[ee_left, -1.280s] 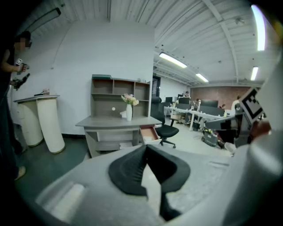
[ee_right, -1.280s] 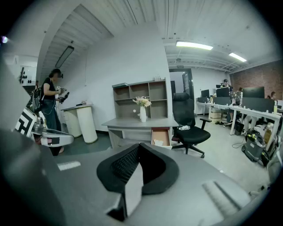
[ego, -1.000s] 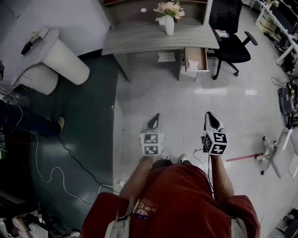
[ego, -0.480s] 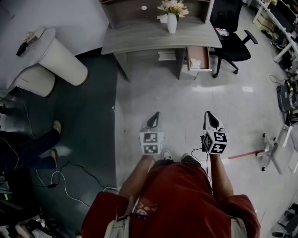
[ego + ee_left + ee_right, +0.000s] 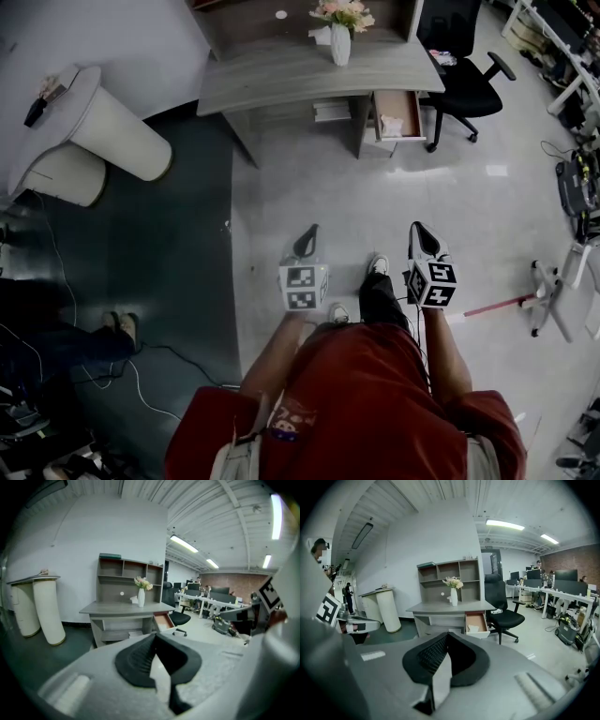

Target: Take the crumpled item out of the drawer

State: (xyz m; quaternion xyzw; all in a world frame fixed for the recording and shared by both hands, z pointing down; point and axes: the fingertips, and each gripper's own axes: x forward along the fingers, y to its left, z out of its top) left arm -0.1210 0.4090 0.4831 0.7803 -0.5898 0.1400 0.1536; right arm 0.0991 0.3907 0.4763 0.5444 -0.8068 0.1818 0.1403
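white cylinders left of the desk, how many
2: near cylinder, next to the desk; far cylinder, left of the first. No others seen; some could be hidden.

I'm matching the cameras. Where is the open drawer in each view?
Head view: the drawer near the top, right of centre.
Left gripper view: the drawer about mid-picture, slightly right.
Right gripper view: the drawer right of centre, mid-height.
Shared landmark: the flower vase, up and left of it.
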